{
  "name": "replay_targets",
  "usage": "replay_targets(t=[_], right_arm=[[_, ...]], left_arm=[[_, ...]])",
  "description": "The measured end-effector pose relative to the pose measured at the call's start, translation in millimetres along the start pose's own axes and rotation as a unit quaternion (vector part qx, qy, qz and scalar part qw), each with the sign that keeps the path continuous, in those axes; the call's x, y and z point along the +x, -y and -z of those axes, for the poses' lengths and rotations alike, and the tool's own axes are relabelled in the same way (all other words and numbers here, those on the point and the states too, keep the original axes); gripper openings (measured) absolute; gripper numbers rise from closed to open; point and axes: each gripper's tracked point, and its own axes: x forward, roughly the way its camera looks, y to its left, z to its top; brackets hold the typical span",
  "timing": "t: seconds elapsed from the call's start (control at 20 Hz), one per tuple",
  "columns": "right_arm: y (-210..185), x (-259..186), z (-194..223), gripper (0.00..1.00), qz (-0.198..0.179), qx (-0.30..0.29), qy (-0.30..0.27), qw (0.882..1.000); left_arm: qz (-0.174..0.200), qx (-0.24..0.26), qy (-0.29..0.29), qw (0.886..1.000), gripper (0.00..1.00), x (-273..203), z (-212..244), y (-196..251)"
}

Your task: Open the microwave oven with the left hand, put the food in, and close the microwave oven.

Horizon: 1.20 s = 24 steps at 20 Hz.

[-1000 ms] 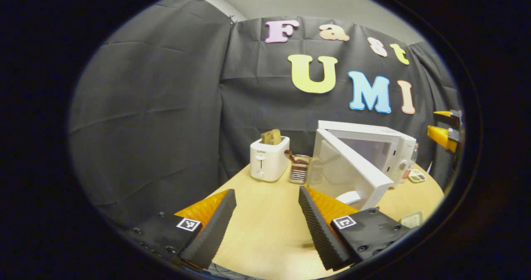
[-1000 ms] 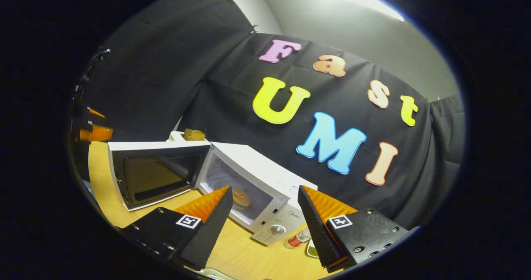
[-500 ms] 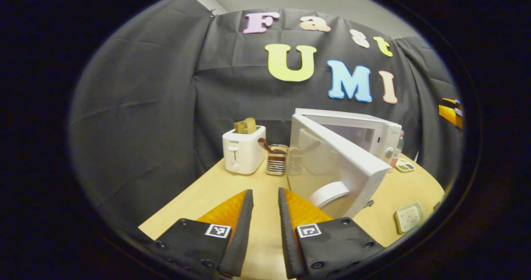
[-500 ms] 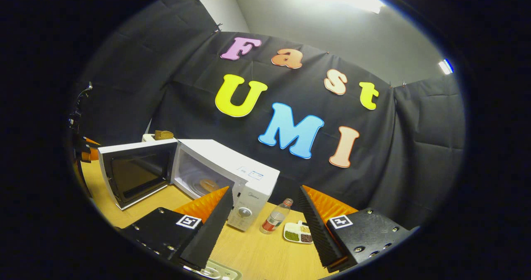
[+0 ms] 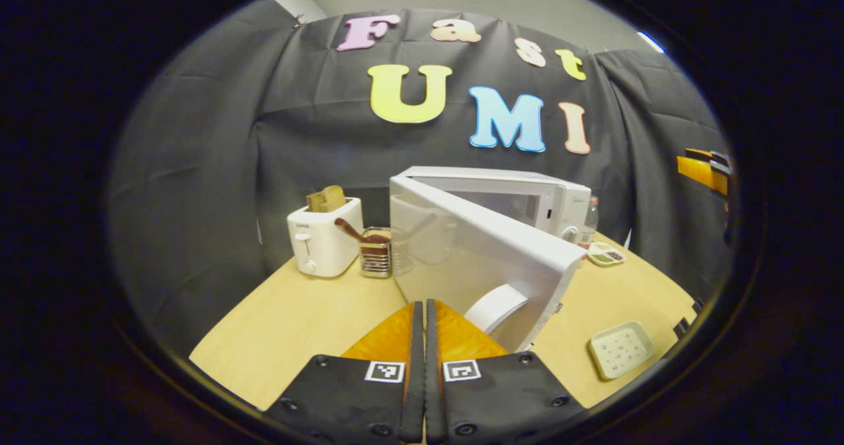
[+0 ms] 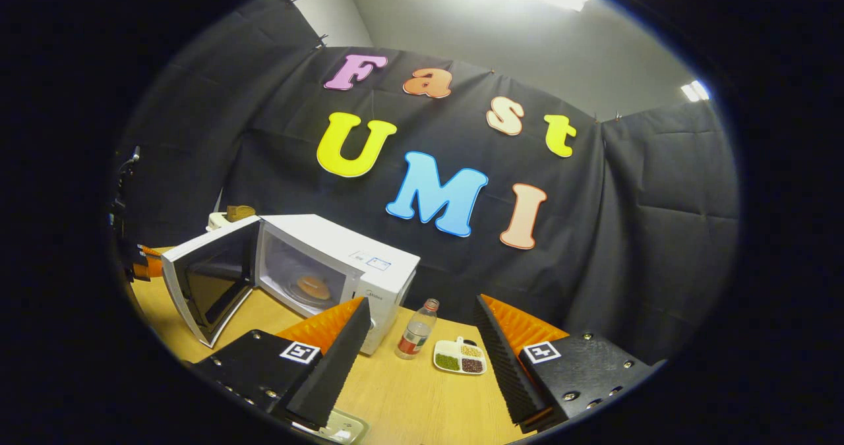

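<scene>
Bun (image 6: 314, 287) inside open microwave (image 6: 343, 260), seen from right gripper (image 6: 422, 339), spread. Left gripper (image 5: 419, 313) clenched empty, just before door (image 5: 481, 260).

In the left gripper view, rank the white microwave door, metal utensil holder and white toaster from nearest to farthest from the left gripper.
1. White microwave door, swung open just ahead, right of the left gripper.
2. Metal utensil holder, farther back, slightly left.
3. White toaster, left; barely beyond the holder, nearly too close to call.
</scene>
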Motion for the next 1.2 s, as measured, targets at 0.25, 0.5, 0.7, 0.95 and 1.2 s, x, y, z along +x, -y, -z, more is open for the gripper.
replay_targets(t=[0.25, 0.5, 0.7, 0.95, 1.2], right_arm=[[31.0, 1.2, 5.1, 0.96, 0.011, -0.008, 0.001, 1.0], [67.9, -2.7, 12.3, 0.96, 0.038, 0.009, -0.006, 0.999], [94.7, -5.8, 25.3, 0.96, 0.058, 0.011, -0.012, 0.998], [118.0, -7.5, 39.1, 0.98, 0.072, 0.026, -0.021, 0.997], [140.2, -5.4, 49.6, 0.96, 0.084, 0.023, -0.026, 0.996]], left_arm=[[0.048, 0.012, 0.01, 0.999, 0.08, 22.6, -18.9, 61.8], [0.082, 0.024, 0.0, 0.996, 0.08, 55.9, -29.1, 110.3], [0.094, 0.023, 0.004, 0.995, 0.07, 80.1, -43.5, 139.5], [0.102, 0.037, 0.01, 0.994, 0.07, 110.0, -59.1, 168.4], [0.111, 0.033, 0.004, 0.993, 0.08, 143.5, -63.9, 190.9]])
